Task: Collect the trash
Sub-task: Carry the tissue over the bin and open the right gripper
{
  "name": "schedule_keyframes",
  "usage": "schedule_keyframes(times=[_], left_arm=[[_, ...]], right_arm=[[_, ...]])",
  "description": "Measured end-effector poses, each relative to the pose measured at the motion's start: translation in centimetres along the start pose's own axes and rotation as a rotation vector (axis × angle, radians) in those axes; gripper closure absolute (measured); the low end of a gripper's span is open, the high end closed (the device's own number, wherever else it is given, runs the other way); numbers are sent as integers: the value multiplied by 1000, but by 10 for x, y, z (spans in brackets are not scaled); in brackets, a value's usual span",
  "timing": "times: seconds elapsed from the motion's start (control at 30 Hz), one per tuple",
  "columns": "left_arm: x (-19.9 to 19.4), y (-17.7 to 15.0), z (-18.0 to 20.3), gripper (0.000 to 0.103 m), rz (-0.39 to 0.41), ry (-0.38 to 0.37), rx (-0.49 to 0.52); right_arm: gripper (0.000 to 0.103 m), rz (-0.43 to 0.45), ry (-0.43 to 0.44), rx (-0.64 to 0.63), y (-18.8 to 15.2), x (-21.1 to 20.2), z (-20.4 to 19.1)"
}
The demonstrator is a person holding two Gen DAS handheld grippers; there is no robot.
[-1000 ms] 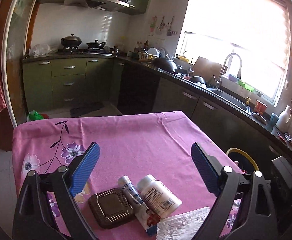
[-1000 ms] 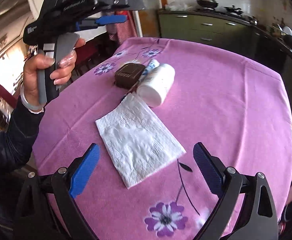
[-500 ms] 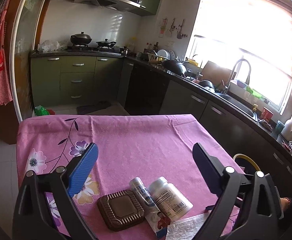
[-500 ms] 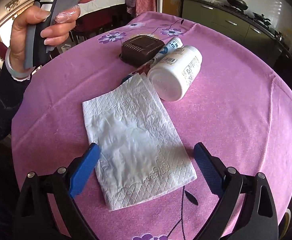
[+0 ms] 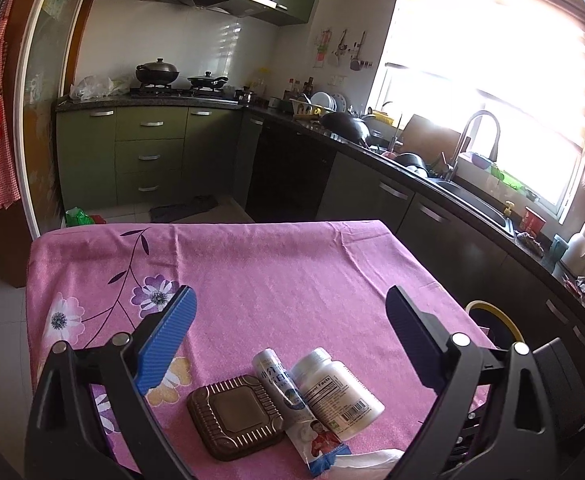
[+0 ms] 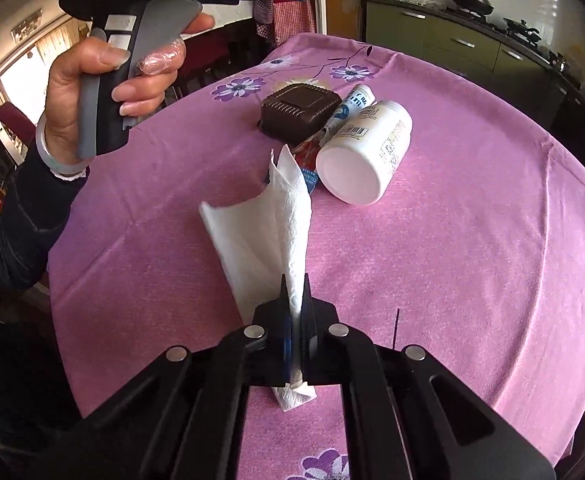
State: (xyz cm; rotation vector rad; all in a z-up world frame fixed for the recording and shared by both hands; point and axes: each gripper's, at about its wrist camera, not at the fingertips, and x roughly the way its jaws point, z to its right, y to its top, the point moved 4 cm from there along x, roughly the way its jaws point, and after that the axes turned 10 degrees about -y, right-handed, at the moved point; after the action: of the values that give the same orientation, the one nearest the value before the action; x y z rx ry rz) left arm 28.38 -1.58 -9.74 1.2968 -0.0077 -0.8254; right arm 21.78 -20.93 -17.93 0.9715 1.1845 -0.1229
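My right gripper (image 6: 295,292) is shut on a white paper napkin (image 6: 266,232), which stands pinched and folded up from the pink tablecloth (image 6: 472,248). Beyond it lie a white pill bottle (image 6: 366,156) on its side, a squeezed tube (image 6: 350,106) and a brown ribbed square box (image 6: 298,114). In the left wrist view the same box (image 5: 234,416), tube (image 5: 288,396) and bottle (image 5: 338,392) lie low in the frame, with a corner of the napkin (image 5: 368,460) at the bottom edge. My left gripper (image 5: 288,336) hovers above them, open and holding nothing.
A hand (image 6: 104,92) holds the left gripper's handle above the table's left edge. A bin with a yellow rim (image 5: 492,320) stands past the table's right side. Kitchen cabinets (image 5: 148,156), a counter and a sink (image 5: 472,200) line the far walls.
My right gripper's jaws went from wide open over the flat napkin to shut on it, bunching it upright. The left gripper stayed open above the box, tube and bottle.
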Motion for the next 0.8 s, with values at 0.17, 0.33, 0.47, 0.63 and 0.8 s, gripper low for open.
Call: schedule_keyframes(times=[0.17, 0.33, 0.47, 0.63, 0.8], left_arm=[[0, 1, 1, 12, -1, -8, -3], [2, 0, 7, 12, -9, -12, 10], [4, -1, 8, 12, -15, -15, 11], [6, -3, 8, 12, -21, -9, 10], [11, -6, 4, 12, -38, -8, 4]], right_arm=[[99, 76, -19, 138, -9, -45, 28], [99, 146, -159, 353, -40, -109, 94], [99, 152, -343, 575, -85, -148, 167], [99, 32, -555, 799, -159, -159, 248], [97, -49, -612, 947, -213, -147, 288]])
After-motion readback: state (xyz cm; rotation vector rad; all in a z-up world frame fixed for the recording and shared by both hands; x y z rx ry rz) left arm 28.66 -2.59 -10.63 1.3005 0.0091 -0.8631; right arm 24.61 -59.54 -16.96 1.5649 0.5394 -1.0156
